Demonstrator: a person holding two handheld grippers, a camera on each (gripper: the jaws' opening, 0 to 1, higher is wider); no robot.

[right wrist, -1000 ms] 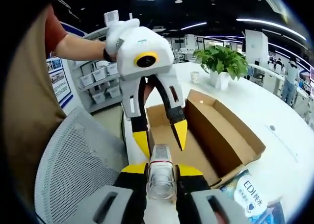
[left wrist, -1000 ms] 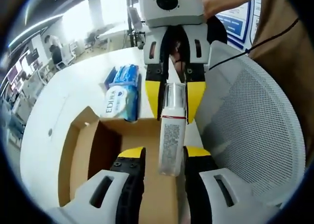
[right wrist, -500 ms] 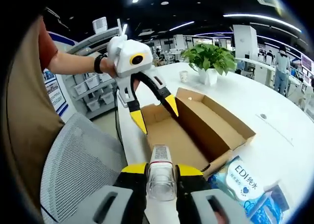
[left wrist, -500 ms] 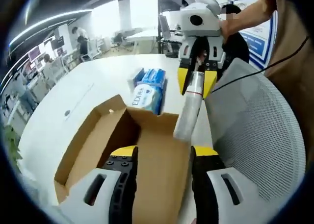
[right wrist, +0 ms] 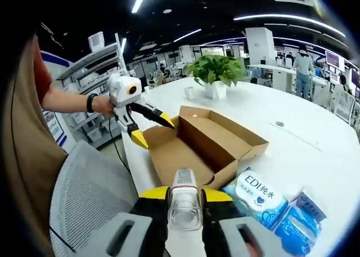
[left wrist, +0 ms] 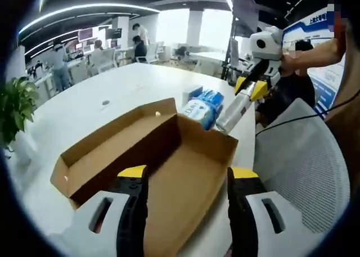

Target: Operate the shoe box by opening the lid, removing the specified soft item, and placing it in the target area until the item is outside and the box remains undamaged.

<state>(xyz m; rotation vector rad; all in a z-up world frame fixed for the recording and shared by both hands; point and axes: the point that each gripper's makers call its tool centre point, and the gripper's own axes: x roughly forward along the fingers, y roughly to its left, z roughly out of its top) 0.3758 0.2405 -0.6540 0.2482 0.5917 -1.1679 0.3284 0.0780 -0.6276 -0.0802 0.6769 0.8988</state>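
While the shoe box [left wrist: 152, 156] lay on the white bench [left wrist: 84, 105] with its lid folded back flat, the right gripper [right wrist: 184, 198] had its fingers clenched on a clear-capped bottle [right wrist: 183, 198], held out in the air past the box's near corner. That bottle, apparently the item to be removed, was thus already outside the box. It seemed gripped near the cap so that the body hung free for setting down. The left gripper [left wrist: 185, 181] hovered with its fingers released and nothing between them, over the lid panel at the box's other end, perhaps placed to steady the cardboard. Just beside the box, on its far side from the mesh chair [right wrist: 84, 195], lay two blue tissue packs [right wrist: 259, 196]. Beyond the packs the bench ran bare, which looked the roomiest place to put the bottle. A potted plant [right wrist: 216, 71] stood well apart from the box. Whether the box interior held anything more was hard to tell; it looked empty.
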